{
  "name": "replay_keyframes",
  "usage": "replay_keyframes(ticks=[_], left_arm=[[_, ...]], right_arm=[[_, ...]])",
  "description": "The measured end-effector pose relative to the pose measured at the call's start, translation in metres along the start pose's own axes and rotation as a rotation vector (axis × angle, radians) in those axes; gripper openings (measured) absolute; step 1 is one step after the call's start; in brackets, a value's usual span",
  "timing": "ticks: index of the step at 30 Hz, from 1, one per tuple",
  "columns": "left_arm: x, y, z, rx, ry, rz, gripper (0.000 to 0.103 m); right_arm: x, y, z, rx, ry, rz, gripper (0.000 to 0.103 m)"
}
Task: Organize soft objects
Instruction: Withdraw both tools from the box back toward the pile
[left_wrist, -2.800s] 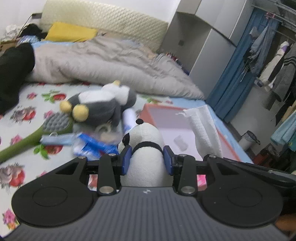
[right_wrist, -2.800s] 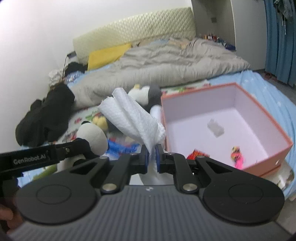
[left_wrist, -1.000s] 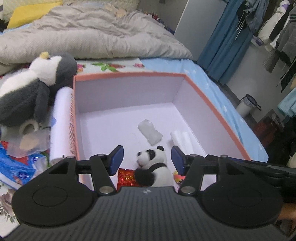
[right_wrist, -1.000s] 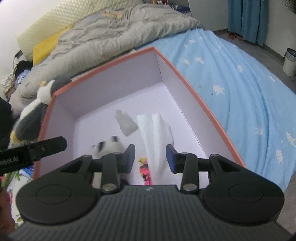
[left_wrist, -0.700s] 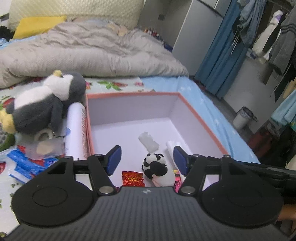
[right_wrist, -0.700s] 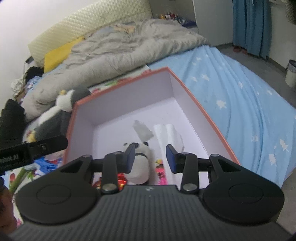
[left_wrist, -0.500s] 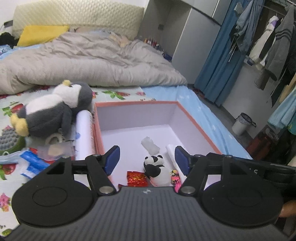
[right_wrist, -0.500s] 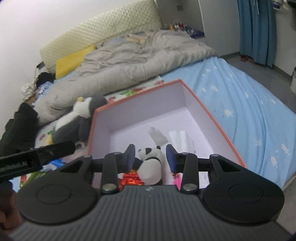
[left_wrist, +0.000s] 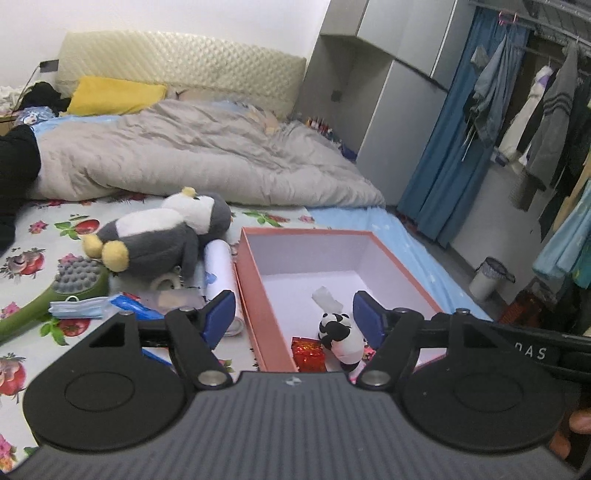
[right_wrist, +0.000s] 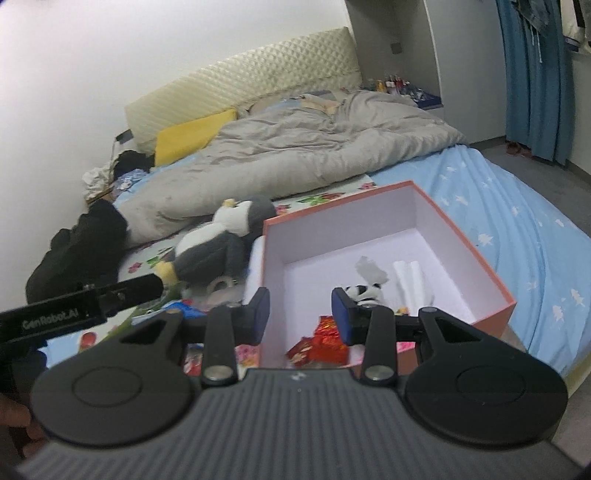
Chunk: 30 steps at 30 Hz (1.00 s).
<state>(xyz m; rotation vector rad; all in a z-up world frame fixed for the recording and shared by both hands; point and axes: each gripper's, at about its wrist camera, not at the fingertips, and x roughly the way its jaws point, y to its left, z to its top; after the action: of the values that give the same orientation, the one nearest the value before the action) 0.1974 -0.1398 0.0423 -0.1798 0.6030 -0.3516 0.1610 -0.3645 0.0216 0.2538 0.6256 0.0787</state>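
Between the opening jaws of the left gripper (left_wrist: 293, 314) nothing is held; the right gripper (right_wrist: 299, 314) is parted and empty too. Just beyond, the panda (left_wrist: 341, 332) and tissue (right_wrist: 408, 275), carried moments ago, are now seen inside the box (left_wrist: 400, 258). Farther off, the penguin (left_wrist: 162, 236) is left unsorted on the bed.

Bedroom: bed (left_wrist: 184, 170), wardrobe (left_wrist: 388, 92), perhaps curtains (left_wrist: 443, 147)

The black housing of the left gripper (right_wrist: 300, 317), showing at the left edge of the right wrist view, is bearing the pale lettering "GenRobot.AI". In the left wrist view, the dark body of the right gripper (left_wrist: 532, 350) at the right edge is displaying the letters "DAS", with the rest of the marking being cut off. No other text is reading clearly.
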Motion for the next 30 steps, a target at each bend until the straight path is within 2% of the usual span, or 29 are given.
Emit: replay_keyframes(ticks=[7, 14, 23, 30], left_arm=[[-0.047, 0.023, -0.025, -0.005, -0.020, 0.031, 0.077], [-0.078, 0.048, -0.057, -0.051, -0.001, 0.066, 0.078], [-0.090, 0.066, -0.103, -0.069, 0.048, 0.092, 0.078], [-0.093, 0.073, -0.122, -0.069, 0.054, 0.093, 0.078]], right_arm=[[-0.018, 0.033, -0.026, -0.025, -0.013, 0.058, 0.040], [-0.023, 0.059, -0.058, -0.038, 0.023, 0.107, 0.040], [-0.031, 0.070, -0.098, -0.008, 0.007, 0.128, 0.040], [-0.030, 0.073, -0.120, -0.013, 0.014, 0.126, 0.041]])
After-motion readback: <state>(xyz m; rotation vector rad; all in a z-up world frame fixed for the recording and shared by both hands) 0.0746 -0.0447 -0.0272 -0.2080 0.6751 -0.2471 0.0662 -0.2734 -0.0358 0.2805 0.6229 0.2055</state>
